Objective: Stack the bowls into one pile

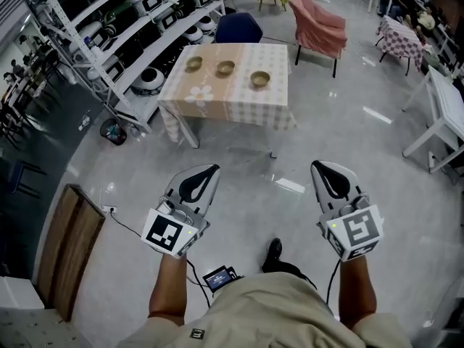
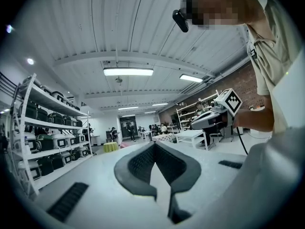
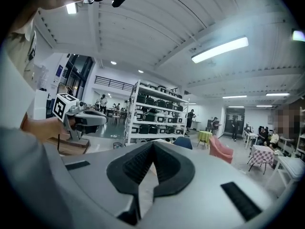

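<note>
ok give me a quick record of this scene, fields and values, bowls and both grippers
bowls: three, left bowl, middle bowl, right bowl
layout: in a row, apart, none stacked
surface: table
left gripper: jaws together, empty, well short of the table
right gripper: jaws together, empty, well short of the table
task state: stacking not yet begun
</note>
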Demonstrator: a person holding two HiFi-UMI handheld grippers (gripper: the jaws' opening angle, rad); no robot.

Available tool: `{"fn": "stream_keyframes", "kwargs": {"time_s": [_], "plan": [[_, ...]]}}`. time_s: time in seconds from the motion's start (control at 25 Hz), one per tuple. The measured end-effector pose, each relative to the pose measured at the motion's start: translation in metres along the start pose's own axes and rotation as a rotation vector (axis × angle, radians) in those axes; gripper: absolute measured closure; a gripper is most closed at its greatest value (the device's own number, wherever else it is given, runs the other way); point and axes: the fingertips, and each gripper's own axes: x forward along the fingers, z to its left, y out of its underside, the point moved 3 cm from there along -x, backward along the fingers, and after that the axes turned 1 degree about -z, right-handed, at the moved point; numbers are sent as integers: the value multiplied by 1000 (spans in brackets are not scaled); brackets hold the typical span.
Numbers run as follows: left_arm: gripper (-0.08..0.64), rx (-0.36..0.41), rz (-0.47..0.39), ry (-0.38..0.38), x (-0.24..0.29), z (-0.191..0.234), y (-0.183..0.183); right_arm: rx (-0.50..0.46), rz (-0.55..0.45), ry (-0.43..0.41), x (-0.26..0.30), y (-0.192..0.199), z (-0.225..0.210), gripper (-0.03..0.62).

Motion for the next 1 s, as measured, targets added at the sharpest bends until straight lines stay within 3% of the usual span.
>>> {"fn": "stream_keyframes", "kwargs": {"time_s": [0.4,0.72,1.0], "plan": [[554,18,17,-61,99,37,-3,-2,-5,-56,69,7,-94,589],[554,0,33,-69,135,60,13,14,13,-67,106,18,-123,589],[554,-2,15,-34,175,100,22,25,32,-23,146,20,-147,589]]}}
